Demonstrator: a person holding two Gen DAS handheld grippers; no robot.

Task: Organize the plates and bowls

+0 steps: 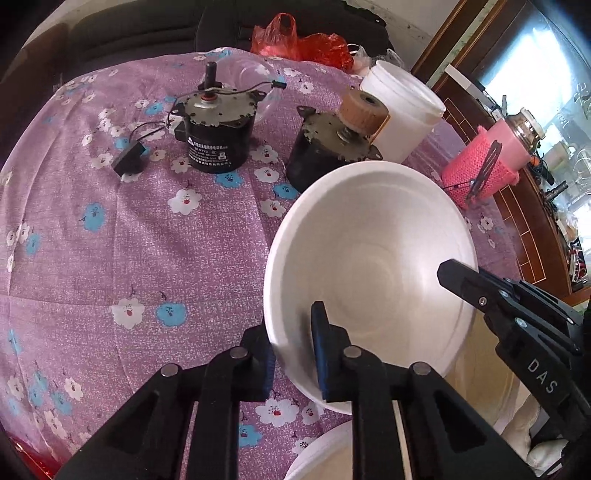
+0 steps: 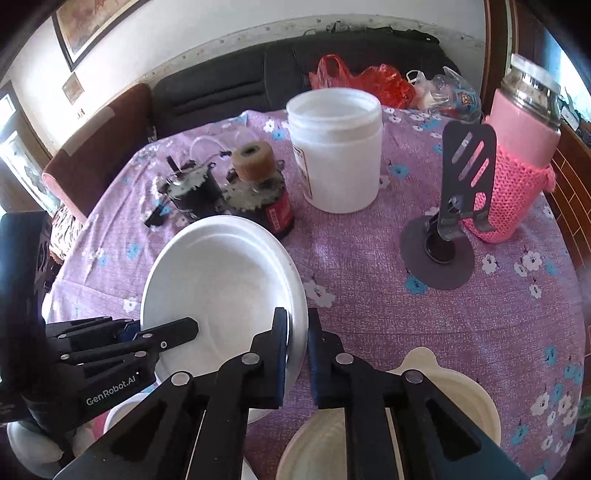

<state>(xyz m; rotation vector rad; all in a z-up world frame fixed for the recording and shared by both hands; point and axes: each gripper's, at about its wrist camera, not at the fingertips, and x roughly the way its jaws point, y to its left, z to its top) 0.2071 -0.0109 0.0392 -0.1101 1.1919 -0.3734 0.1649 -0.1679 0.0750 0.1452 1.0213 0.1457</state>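
Above the floral purple worktop (image 2: 369, 258), a white foam bowl (image 2: 221, 280) hangs tilted, gripped from both sides. Left gripper (image 1: 291, 354), jaws pinching the bowl's near rim, reads "GenRobot.AI" in the right wrist view. Right gripper (image 2: 297, 350), jaws pinching the opposite rim, shows "DAS" in the left wrist view. Behind stand two black motors (image 1: 218, 125), their labels unreadable, and a white plastic jar (image 2: 336, 147). A cream dish (image 2: 443, 387) lies below.

Looks like a home living room: dark sofa (image 2: 295, 70) across the top, framed picture (image 2: 88, 22) upper left, floral tablecloth (image 2: 406, 295) filling the middle.
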